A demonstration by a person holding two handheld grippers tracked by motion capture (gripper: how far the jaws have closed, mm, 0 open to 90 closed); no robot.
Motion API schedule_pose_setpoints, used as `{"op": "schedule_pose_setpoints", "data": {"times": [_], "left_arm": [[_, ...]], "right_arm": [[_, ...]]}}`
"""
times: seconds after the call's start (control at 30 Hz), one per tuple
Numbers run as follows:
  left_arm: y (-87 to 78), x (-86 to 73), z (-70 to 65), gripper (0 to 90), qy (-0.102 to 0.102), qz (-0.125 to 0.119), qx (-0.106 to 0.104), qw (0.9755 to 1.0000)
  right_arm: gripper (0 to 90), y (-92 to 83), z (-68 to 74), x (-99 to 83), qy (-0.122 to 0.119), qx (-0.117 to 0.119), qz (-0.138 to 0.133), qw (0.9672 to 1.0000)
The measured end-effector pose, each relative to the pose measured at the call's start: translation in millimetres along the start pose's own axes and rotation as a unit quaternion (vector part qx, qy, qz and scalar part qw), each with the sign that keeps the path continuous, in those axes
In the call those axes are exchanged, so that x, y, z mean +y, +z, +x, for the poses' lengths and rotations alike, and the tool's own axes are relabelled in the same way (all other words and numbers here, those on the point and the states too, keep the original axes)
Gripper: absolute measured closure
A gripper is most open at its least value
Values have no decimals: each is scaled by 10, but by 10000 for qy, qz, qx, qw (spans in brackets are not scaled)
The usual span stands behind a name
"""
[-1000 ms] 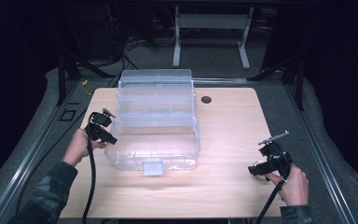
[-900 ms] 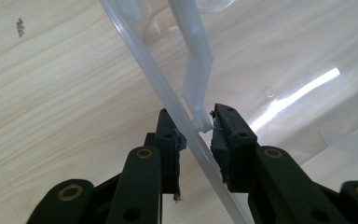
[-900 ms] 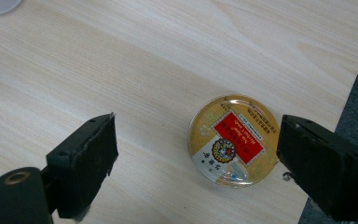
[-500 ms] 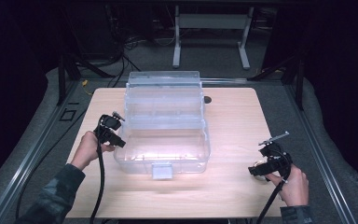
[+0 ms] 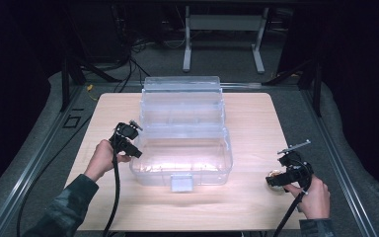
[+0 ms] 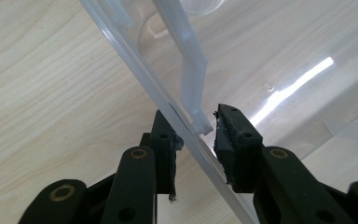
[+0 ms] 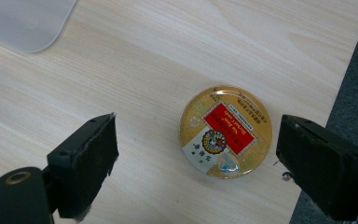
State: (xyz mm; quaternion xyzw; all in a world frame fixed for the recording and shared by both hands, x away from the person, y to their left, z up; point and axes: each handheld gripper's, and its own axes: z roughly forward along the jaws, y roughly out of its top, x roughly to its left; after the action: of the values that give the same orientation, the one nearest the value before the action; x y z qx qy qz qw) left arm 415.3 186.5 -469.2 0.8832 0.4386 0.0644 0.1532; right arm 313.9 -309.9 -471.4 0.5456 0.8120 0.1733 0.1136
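Note:
A clear plastic box [image 5: 182,160] stands mid-table, its lid [image 5: 182,101] raised at the back and a white latch [image 5: 181,182] at the front. My left gripper [image 5: 128,145] is at the box's left wall. In the left gripper view that wall [image 6: 154,88] runs between the jaws: one pad lies against its outer side and the other meets the end of a white rib [image 6: 193,70], so my left gripper [image 6: 193,133] is shut on it. A round gold tin with a red label [image 7: 226,131] lies near the table's right edge. My right gripper [image 7: 196,126] stands open around the tin [image 5: 275,174] without touching it.
The wooden table [image 5: 256,123] sits on a dark grey mat [image 5: 39,148]. The tin lies close to the table's right edge [image 7: 349,74]. A metal stand [image 5: 222,29] and cables are on the floor behind. Cables trail from both grippers toward the front.
The left hand and gripper have moved right, and the clear box has slid right with them. The right hand and the tin have stayed put.

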Motion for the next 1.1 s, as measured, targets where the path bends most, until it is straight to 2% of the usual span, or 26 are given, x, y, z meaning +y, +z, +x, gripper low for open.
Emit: {"op": "schedule_pose_setpoints", "data": {"times": [0.17, 0.2, 0.27, 0.3, 0.77, 1.1], "left_arm": [[14, 38, -77, 680, 73, 12, -10, 10000], [15, 41, -89, 679, 75, 10, -8, 10000], [18, 47, -112, 680, 87, 0, -12, 10000], [19, 51, -124, 679, 86, -3, -14, 10000], [45, 115, -291, 674, 196, 5, -47, 9998], [54, 129, -327, 665, 189, -16, -132, 9997]], "right_arm": [[119, 37, -21, -15, 35, 18, 19, 10000], [119, 45, -27, -19, 44, -37, 20, 10000], [119, 66, -60, -29, 71, 172, 32, 9998], [119, 73, -57, -33, 91, 24, 46, 9999], [116, 168, -129, -44, 180, -25, 157, 9997], [115, 330, -183, -24, 247, -87, 377, 9989]]}}
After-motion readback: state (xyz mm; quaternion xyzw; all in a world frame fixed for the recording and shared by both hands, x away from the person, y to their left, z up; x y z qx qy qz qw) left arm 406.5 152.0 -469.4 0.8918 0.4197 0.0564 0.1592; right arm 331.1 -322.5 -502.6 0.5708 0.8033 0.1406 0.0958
